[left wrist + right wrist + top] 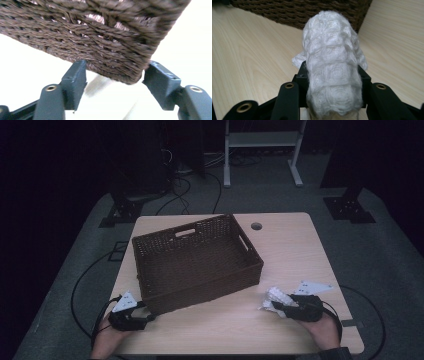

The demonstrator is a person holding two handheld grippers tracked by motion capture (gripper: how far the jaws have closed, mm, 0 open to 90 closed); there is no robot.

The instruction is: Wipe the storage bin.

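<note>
A brown woven basket (210, 290) stands in the middle of the light wooden table (295, 250), turned a little askew. My left gripper (150, 316) lies at the table's near left, against the basket's front left corner. In the left gripper view that corner (100, 37) sits between the jaws of the left gripper (115, 72), which stand apart with their tips close against the weave. At the near right, my right gripper (276, 306) is shut on a white knitted cloth (276, 297). In the right gripper view the cloth (332, 50) bulges up between the jaws of the right gripper (334, 75), and the basket (287, 12) lies beyond.
A round cable hole (256, 226) sits in the table's far edge. Beyond the table are a white frame (262, 150), dark stands and cables (180, 190) on the grey floor. Bare tabletop lies between the two hands and right of the basket.
</note>
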